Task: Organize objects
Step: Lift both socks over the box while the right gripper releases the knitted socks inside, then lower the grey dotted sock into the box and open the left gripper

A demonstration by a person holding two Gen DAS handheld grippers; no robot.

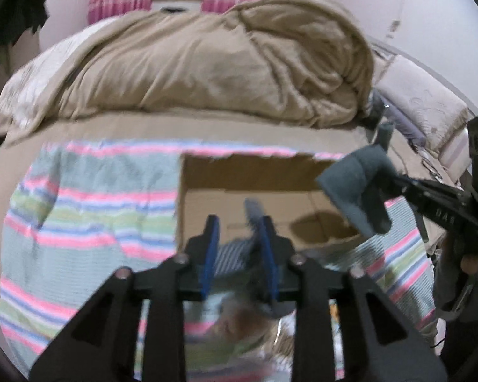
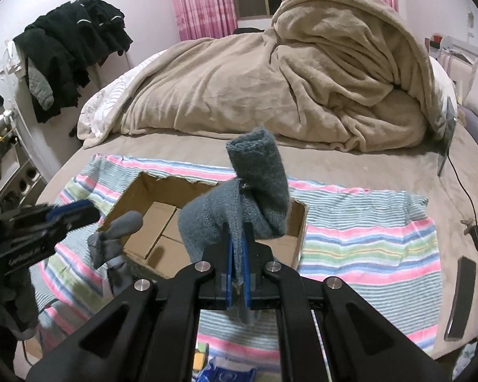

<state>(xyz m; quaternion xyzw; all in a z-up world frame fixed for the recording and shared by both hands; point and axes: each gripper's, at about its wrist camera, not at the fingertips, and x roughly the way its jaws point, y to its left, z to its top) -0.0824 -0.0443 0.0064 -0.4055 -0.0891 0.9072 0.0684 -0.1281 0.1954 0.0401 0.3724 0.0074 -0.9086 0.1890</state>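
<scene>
My right claw [image 2: 237,251] is pinching a fuzzy blue-grey sock [image 2: 255,191], holding it up over the open cardboard box [image 2: 298,235]. My left claw [image 1: 240,242] has its jaws spread apart, and a grey sock [image 2: 114,238] hangs by its blue pads at the box's near edge. The box sits on a striped towel [image 2: 366,242] on the bed [image 2: 350,162], near a big tan blanket [image 2: 271,89].
</scene>
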